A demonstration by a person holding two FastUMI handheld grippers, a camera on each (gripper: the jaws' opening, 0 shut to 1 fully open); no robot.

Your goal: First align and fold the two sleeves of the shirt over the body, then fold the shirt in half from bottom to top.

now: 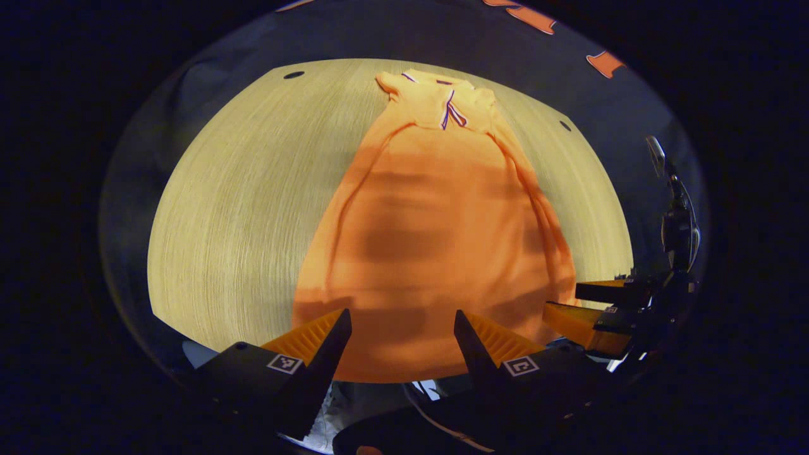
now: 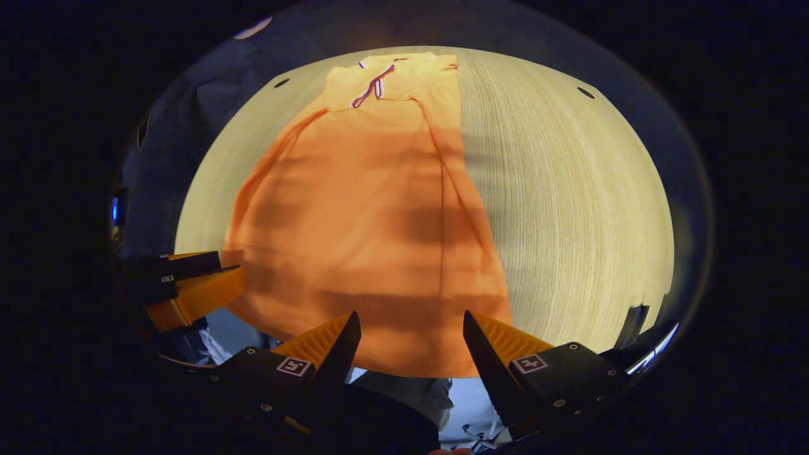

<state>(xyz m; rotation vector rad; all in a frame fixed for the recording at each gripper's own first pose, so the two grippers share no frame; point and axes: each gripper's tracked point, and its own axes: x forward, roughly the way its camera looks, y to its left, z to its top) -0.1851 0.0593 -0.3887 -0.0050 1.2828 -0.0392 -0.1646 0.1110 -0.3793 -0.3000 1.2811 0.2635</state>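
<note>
An orange shirt lies flat on the wooden table, collar at the far end, both sleeves folded in over the body. Its bottom hem reaches the table's near edge. My left gripper is open over the hem's left part, nothing between its fingers. The right gripper appears at the right of the left gripper view, by the hem's right corner. In the right gripper view the shirt runs away from me, and my right gripper hangs open above the hem. The left gripper sits at the hem's left corner.
Bare table stretches to the right of the shirt, and more bare wood lies on its left. Small dark holes mark the table's far corners. A stand with cables rises beyond the right edge. The near table edge lies just under both grippers.
</note>
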